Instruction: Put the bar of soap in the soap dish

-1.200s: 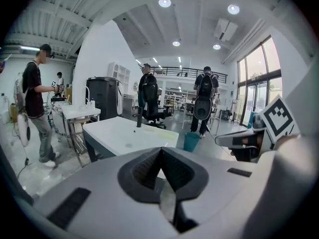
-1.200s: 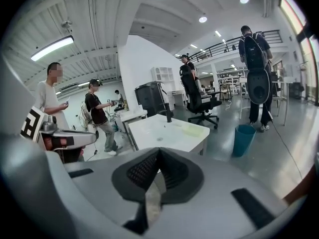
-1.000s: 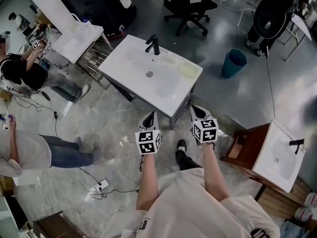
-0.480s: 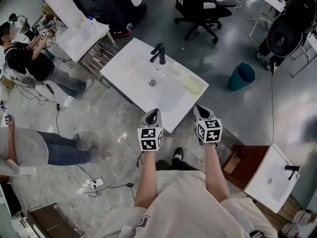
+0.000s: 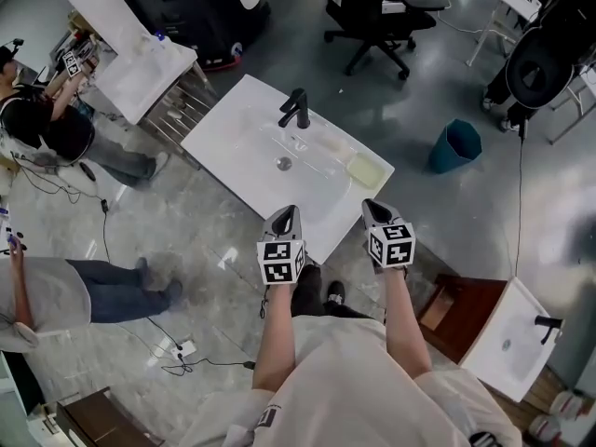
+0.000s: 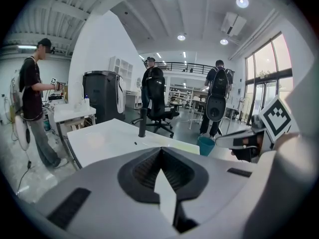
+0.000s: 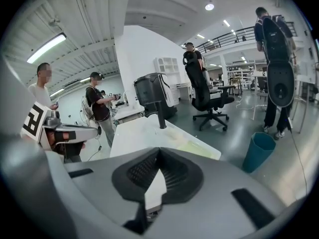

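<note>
A white washbasin counter (image 5: 237,138) with a black tap (image 5: 296,107) stands ahead of me. On its right end lies a pale yellow-green rectangle (image 5: 365,169); whether it is the soap or the dish I cannot tell. A smaller pale item (image 5: 329,142) lies between it and the tap. My left gripper (image 5: 287,214) and right gripper (image 5: 371,207) hover side by side at the counter's near edge, both shut and empty. In the gripper views the tap (image 6: 142,123) (image 7: 161,116) and the pale rectangle (image 6: 182,147) (image 7: 199,147) show beyond the closed jaws.
A teal bin (image 5: 453,144) stands right of the counter, with an office chair (image 5: 372,12) behind it. Another basin (image 5: 507,329) on a wooden stand is at the lower right, and a white table (image 5: 140,73) at the upper left. People stand at the left (image 5: 47,124).
Both grippers have come forward together, from short of the counter to its near edge. Their jaws have stayed shut.
</note>
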Motion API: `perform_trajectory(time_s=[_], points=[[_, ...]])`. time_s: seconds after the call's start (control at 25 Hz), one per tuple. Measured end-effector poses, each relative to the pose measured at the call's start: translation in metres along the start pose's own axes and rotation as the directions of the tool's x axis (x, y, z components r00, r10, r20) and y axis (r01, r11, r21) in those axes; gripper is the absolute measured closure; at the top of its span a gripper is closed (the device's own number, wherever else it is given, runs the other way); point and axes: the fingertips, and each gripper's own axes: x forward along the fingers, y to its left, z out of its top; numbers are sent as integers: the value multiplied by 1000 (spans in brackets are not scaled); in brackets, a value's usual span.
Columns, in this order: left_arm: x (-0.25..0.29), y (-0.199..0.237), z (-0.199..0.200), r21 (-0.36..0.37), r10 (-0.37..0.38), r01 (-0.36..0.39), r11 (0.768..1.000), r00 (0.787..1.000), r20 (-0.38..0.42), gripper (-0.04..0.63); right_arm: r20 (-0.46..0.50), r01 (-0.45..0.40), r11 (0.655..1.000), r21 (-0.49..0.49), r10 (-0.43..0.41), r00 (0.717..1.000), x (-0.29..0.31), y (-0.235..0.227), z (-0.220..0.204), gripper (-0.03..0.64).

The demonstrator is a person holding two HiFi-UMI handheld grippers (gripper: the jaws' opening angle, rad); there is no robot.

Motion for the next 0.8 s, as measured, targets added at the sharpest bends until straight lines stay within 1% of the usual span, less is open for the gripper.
perform_trajectory(time_s=[0.28, 0.52, 0.64, 0.8], points=[[45, 28, 23, 1, -15, 15, 1000, 1000, 5, 589, 10, 25, 1000, -18, -25, 1000, 41, -10, 31, 612], [86, 48, 41, 0, -47, 47, 999, 999, 6, 589, -1, 62, 997, -46, -62, 998, 76, -21, 52, 612], [105, 55, 48, 6, -59, 59, 998, 998, 0, 589, -18, 60, 995, -85, -61, 998, 96, -27, 59, 612], [129, 60, 48, 12, -75, 75, 997, 997, -20, 589, -85, 2, 983, -184, -18, 996, 130, -36, 58, 612]])
